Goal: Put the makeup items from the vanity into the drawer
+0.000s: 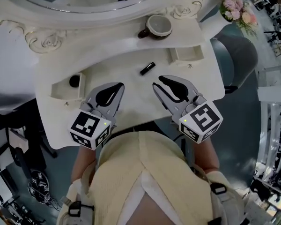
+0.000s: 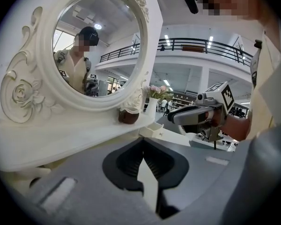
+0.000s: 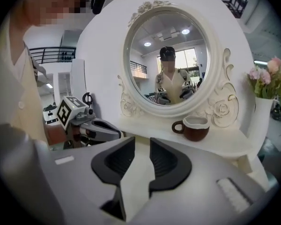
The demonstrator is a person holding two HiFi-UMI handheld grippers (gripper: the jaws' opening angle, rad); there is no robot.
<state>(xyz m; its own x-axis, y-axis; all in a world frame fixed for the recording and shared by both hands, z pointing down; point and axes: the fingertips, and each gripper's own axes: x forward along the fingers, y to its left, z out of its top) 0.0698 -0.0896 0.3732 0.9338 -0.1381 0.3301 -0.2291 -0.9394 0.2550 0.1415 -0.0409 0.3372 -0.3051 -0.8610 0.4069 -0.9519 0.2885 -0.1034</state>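
The black makeup tube (image 1: 147, 68) lies on the vanity top (image 1: 117, 69), just beyond both grippers, between the left drawer (image 1: 61, 93) and the right drawer (image 1: 187, 60). The left gripper (image 1: 116, 86) is closed and empty. The right gripper (image 1: 158, 82) is slightly parted and holds nothing.

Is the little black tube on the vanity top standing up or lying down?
Lying down. The head view shows the black tube at full length, flat and angled diagonally on the white vanity top.
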